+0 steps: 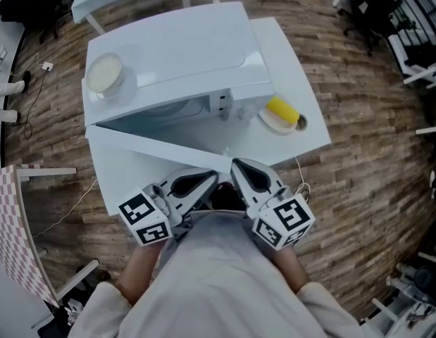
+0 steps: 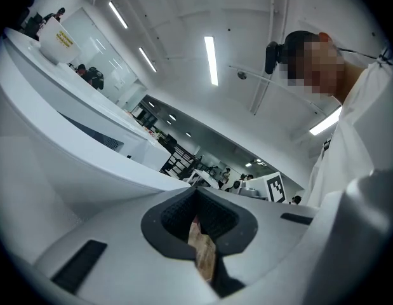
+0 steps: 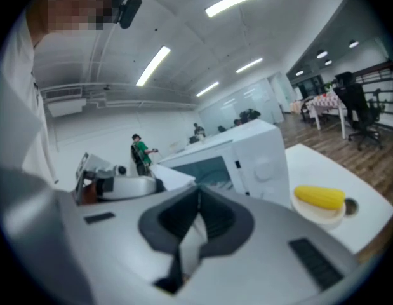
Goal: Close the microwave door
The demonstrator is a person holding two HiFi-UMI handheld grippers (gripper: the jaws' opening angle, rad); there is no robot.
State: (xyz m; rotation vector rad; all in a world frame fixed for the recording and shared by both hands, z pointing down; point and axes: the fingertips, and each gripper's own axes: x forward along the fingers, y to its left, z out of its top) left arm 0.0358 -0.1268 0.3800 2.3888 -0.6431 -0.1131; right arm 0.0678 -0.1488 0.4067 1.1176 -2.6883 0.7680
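Standing on a white table, the microwave faces the person with its door swung open. The door is hinged at the left and angles out across the front of the table, and the pale cavity shows behind it. Both grippers sit low and close to the person's light garment, just beyond the door's free end. The left gripper is clenched with nothing in it, its dark pads meeting at the tips, and the right gripper is likewise pinched closed and empty. Their tips point toward each other and nearly meet. Whether either tip touches the door cannot be made out from above. A round pale container rests on the microwave's top near its left corner. To the right of the microwave, a small plate on the table carries a yellow corn cob. Wood-plank flooring surrounds the table, with a red-checked cloth at the left edge and dark office chairs at the upper right. The person's hands are mostly covered by the marker cubes. In the left gripper view the white surfaces rising at the left are too close and curved to tell door from body.
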